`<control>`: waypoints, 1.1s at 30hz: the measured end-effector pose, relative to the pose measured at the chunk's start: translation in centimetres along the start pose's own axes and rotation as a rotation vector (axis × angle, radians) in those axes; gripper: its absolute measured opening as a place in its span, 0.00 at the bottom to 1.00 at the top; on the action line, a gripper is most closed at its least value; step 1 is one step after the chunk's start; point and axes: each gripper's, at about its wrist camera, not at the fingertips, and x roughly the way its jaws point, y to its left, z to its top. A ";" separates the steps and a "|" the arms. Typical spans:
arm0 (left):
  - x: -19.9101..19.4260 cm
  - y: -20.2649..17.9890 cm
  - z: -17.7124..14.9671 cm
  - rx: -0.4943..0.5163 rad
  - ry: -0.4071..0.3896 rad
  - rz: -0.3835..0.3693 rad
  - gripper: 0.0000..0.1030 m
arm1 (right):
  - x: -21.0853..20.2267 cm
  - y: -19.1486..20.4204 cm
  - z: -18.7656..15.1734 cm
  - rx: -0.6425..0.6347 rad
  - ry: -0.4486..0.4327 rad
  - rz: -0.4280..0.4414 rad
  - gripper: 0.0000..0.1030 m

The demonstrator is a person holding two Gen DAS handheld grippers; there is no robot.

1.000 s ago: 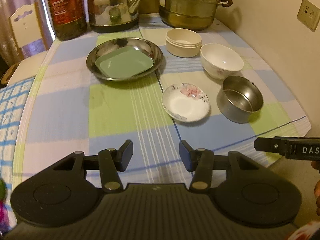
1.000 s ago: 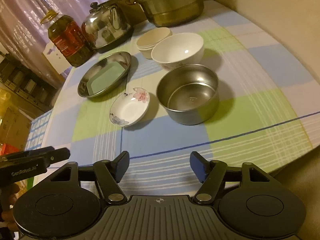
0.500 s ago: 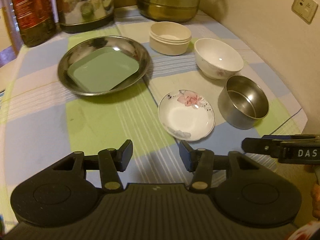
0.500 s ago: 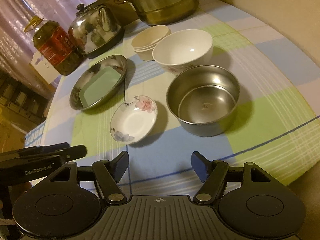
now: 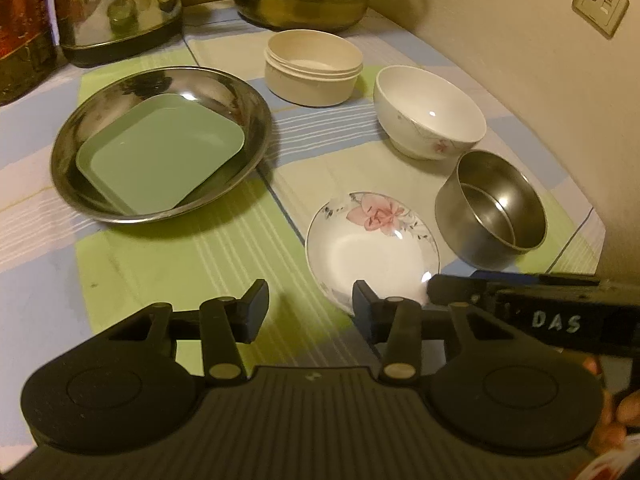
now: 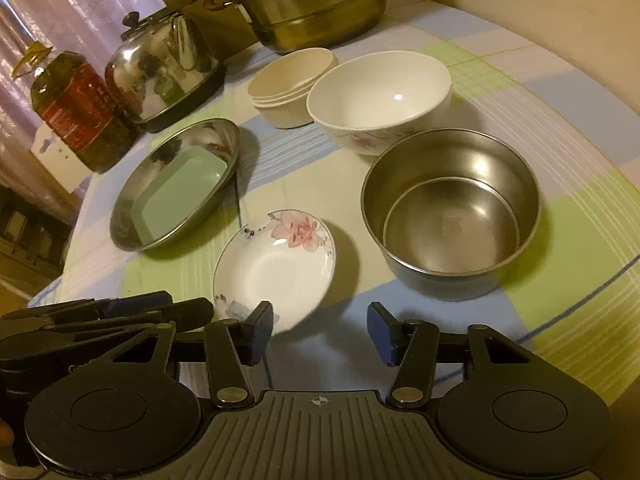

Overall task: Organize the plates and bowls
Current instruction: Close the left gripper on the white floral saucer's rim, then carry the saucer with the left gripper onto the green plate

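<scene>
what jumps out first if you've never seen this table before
The small flowered plate lies nearest, right ahead of both grippers, with the deep steel bowl beside it on the right. Left of them, a wide steel dish holds a green square plate. At the back of the checked tablecloth stand a shiny kettle and a big brass-coloured pot.

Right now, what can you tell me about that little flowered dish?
The flowered dish is a small, shallow, round saucer, glossy white like porcelain, with a pink blossom and grey leaves painted near its thin dark rim. It is empty and sits upright on the checked tablecloth, between the steel plate and steel bowl, touching neither.
</scene>
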 end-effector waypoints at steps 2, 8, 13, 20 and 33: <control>0.5 0.2 0.3 -0.005 0.002 -0.016 0.38 | 0.6 0.2 0.0 0.008 -0.005 -0.009 0.45; 1.9 0.4 0.7 0.012 0.026 -0.040 0.33 | 1.7 0.8 0.1 0.017 -0.037 -0.049 0.35; 2.7 0.6 1.0 0.013 0.042 -0.062 0.31 | 2.3 1.2 0.2 0.019 -0.058 -0.087 0.28; 3.4 0.8 1.6 0.019 0.048 -0.068 0.21 | 2.9 1.3 0.5 0.021 -0.070 -0.106 0.15; 3.6 1.0 1.8 0.024 0.038 -0.063 0.09 | 3.2 1.3 0.9 -0.006 -0.061 -0.120 0.06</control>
